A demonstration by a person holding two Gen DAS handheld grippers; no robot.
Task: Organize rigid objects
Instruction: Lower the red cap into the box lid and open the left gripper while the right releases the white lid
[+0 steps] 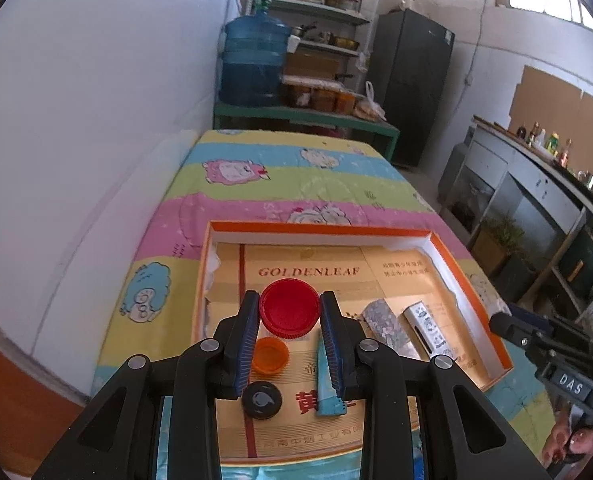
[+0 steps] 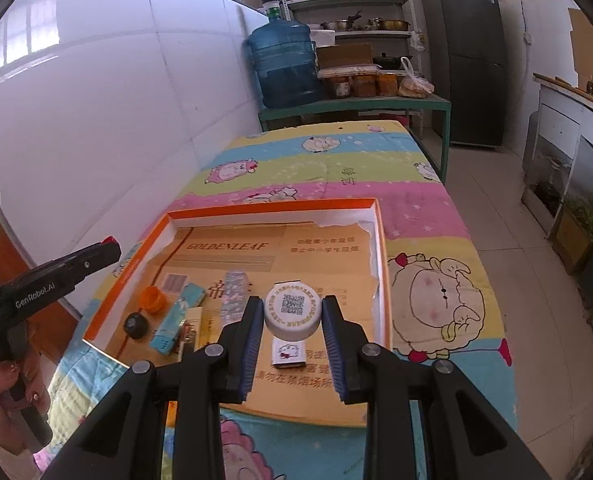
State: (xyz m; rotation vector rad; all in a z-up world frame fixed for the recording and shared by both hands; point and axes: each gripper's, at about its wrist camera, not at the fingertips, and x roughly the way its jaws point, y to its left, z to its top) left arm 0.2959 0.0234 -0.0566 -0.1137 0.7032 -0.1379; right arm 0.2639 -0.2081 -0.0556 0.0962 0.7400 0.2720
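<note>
My left gripper is shut on a red bottle cap and holds it above the orange-rimmed box. Below it lie an orange cap, a black cap and a light blue lighter. Two patterned lighters lie to the right. My right gripper is shut on a white cap with a QR code, held over the box near its right wall. A small white lighter lies under it.
The box stands on a table with a striped cartoon cloth. A white wall runs along the left. Behind the table stand a blue water jug, shelves and a dark fridge. A counter runs along the right.
</note>
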